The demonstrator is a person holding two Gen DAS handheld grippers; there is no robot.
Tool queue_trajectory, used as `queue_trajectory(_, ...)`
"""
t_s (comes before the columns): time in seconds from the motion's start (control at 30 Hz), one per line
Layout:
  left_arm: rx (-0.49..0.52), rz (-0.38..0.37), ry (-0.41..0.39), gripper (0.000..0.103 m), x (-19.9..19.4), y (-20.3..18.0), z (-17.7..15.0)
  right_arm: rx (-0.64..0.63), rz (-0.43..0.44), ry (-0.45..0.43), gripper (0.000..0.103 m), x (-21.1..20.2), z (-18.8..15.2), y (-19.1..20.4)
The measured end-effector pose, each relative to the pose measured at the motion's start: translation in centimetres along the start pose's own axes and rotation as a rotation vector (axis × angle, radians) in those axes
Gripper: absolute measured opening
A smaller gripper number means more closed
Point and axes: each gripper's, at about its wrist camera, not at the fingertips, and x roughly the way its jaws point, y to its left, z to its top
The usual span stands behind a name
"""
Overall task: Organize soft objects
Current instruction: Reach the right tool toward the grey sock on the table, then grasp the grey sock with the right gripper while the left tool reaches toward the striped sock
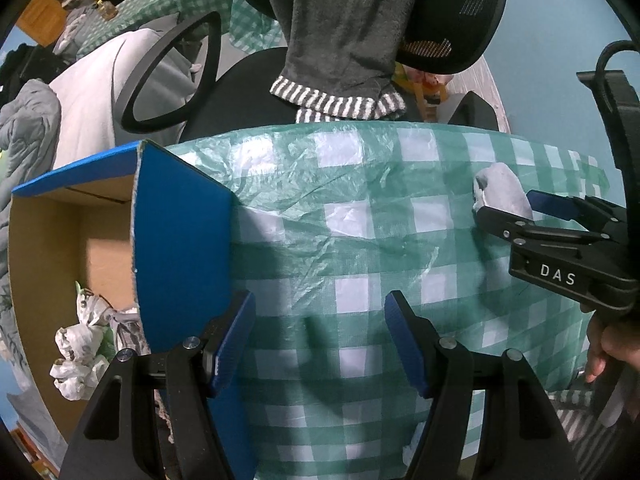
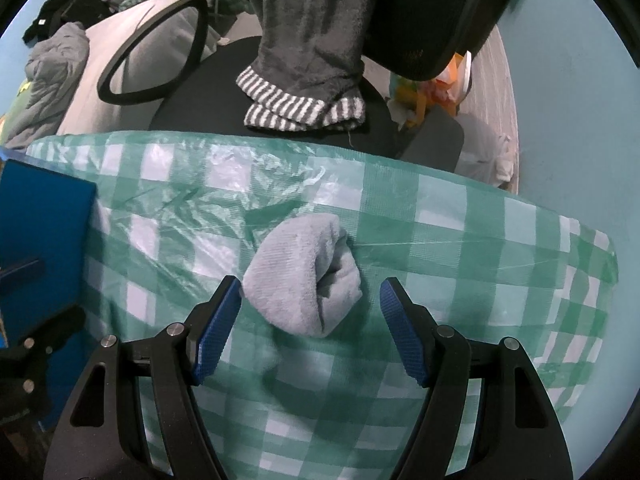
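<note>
A rolled pale grey-blue sock bundle (image 2: 304,276) lies on the green checked tablecloth (image 2: 460,240). My right gripper (image 2: 310,324) is open, its blue pads on either side of the bundle's near end, not touching it. In the left wrist view the bundle (image 1: 502,190) lies at the far right with the right gripper (image 1: 504,210) around it. My left gripper (image 1: 320,340) is open and empty above the cloth, next to a blue cardboard box (image 1: 180,260). The box holds crumpled white patterned cloth (image 1: 84,344).
A black office chair (image 2: 276,92) stands behind the table with a grey towel with striped hem (image 2: 308,60) draped over its back. A bed with grey bedding (image 1: 28,140) is at the left. The box wall (image 2: 44,216) stands at the cloth's left edge.
</note>
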Motion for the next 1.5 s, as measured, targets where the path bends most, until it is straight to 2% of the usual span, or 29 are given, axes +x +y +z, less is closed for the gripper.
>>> queue_trajectory(0.13,0.004,0.007,-0.002,0.068,0.3,-0.1,-0.1,-0.006,0.004,-0.016,0.073,0.1,-0.1,0.1)
queue_trajectory(0.2,0.010,0.010,-0.003,0.068,0.3,-0.1,-0.2,-0.012,0.007,-0.012,0.069,0.3,-0.1,0.2)
queue_trajectory(0.27,0.013,0.011,-0.003,0.068,0.3,-0.2,-0.2,-0.014,0.014,-0.001,0.057,0.6,-0.1,0.2)
queue_trajectory(0.4,0.009,0.007,-0.003,0.068,0.1,0.0,-0.4,-0.012,0.008,0.004,0.043,0.8,-0.3,0.1)
queue_trajectory(0.47,0.012,0.006,-0.001,0.068,0.1,-0.1,-0.4,-0.012,0.010,0.000,0.032,0.6,-0.5,0.0)
queue_trajectory(0.53,0.015,0.005,0.000,0.068,0.0,-0.1,-0.5,-0.014,0.013,-0.004,0.029,0.3,-0.8,0.0)
queue_trajectory(0.9,0.030,-0.047,0.014,0.068,-0.7,-1.3,-3.0,0.034,0.062,-0.036,0.028,-2.4,-5.0,-0.2)
queue_trajectory(1.5,0.062,-0.108,0.071,0.070,-1.0,-3.6,-11.0,0.063,0.119,-0.025,0.028,-5.1,-15.0,2.1)
